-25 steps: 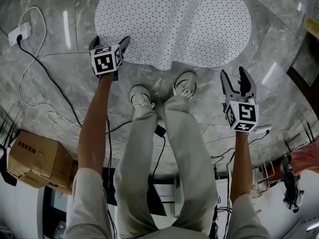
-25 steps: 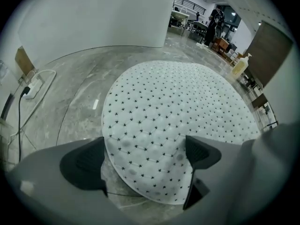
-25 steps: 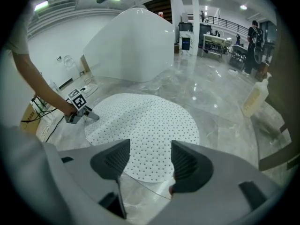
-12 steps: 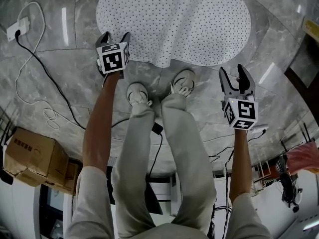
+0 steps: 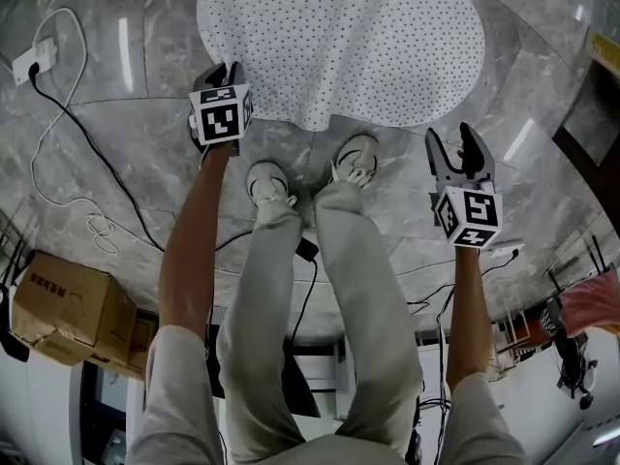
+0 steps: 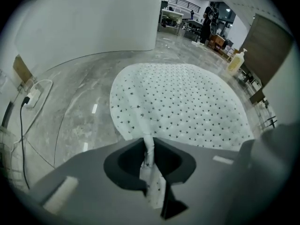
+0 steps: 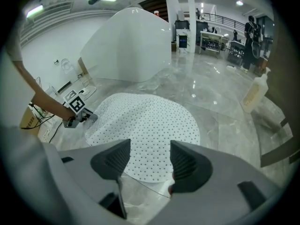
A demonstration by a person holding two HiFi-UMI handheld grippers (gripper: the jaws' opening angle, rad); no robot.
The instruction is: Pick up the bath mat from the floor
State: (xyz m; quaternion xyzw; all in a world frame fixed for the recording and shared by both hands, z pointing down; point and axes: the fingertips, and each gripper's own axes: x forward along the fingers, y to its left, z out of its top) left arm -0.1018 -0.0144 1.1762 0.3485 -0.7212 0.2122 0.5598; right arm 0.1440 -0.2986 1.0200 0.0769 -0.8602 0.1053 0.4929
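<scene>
The white, dotted, oval bath mat [image 5: 349, 37] lies on the grey marble floor ahead of the person's feet. My left gripper [image 5: 225, 71] is at the mat's near left edge. Its jaws have just been closing, and in the left gripper view a raised fold of the bath mat [image 6: 183, 97] is pinched between the left gripper [image 6: 149, 146] jaws. My right gripper [image 5: 458, 143] hovers open above bare floor right of the feet, apart from the mat. In the right gripper view the bath mat [image 7: 145, 125] shows beyond the right gripper [image 7: 149, 161], with nothing between its jaws.
The person's two shoes [image 5: 271, 184] stand just short of the mat's near edge. A power strip with a black cable [image 5: 39, 61] lies to the left, and a cardboard box [image 5: 68, 308] behind it. A large white curved body [image 7: 131, 46] and a bottle [image 7: 255, 93] stand beyond the mat.
My left gripper has shifted a little to the right along the mat's edge and its jaws have closed on a fold of the mat. The right gripper has stayed where it was.
</scene>
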